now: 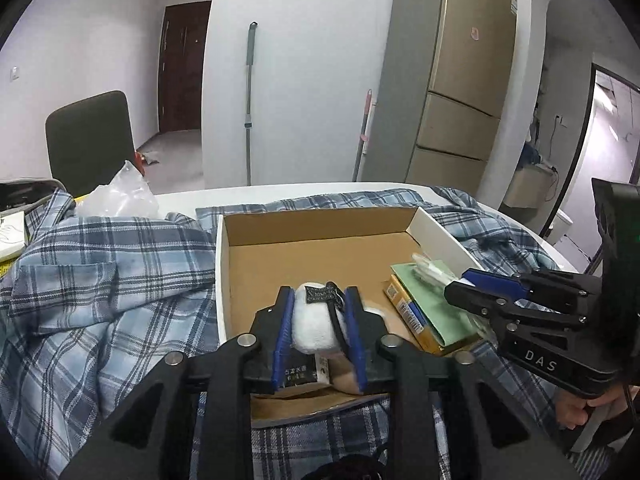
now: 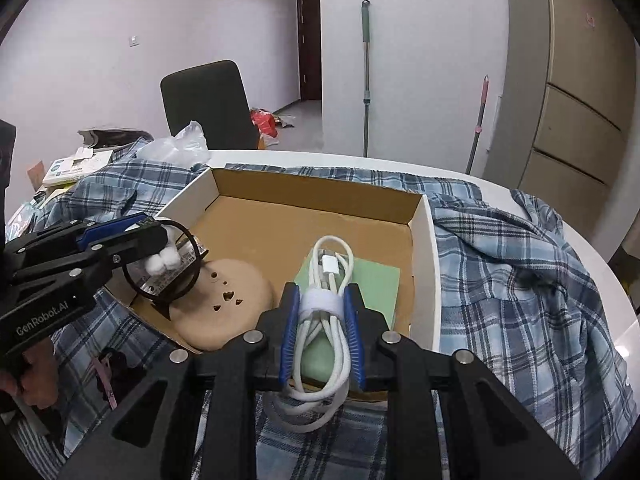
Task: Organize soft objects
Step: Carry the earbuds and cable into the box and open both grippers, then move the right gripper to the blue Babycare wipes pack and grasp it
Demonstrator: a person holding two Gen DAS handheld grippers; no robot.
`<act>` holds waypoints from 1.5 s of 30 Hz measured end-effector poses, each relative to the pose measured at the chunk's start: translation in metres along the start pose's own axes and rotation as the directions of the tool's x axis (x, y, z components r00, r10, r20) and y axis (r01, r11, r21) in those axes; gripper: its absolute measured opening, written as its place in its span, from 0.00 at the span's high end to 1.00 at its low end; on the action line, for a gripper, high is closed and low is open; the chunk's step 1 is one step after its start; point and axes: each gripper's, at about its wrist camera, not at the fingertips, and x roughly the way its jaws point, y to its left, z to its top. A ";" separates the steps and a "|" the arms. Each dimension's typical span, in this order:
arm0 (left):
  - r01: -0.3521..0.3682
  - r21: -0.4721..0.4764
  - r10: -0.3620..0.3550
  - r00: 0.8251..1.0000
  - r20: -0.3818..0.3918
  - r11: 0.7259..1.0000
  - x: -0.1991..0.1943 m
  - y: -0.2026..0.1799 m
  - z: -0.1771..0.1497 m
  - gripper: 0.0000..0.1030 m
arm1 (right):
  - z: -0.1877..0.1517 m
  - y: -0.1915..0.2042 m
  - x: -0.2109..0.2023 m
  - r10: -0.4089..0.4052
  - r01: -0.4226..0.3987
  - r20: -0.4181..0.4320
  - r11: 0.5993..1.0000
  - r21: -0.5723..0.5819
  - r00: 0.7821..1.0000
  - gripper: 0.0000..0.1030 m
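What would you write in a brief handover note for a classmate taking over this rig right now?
Left tongs: around the white plush toy over the cardboard box; grip unclear.
Right tongs: shut on the bundled white cable at the box's near edge.
Done: tan cushion and green packet lie in the box.
Left: set down toy and cable; plaid shirt lies unsorted under the box.

Right gripper (image 1: 460, 285) body, seen from the left wrist cam, reads "DAS" in pale letters. Left gripper (image 2: 160, 236) body, seen from the right wrist cam, reads "GenRobot.AI". Small dark tag (image 1: 320, 294) on the white plush (image 1: 314, 328) has print, too small to read; same w/ the card (image 1: 298, 374) under it.
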 end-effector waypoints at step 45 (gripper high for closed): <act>0.007 -0.078 0.005 0.989 0.148 0.997 -0.125 0.001 -0.027 0.37 | -0.084 0.064 -0.122 -0.147 0.157 -0.064 0.968 0.197 0.987 0.40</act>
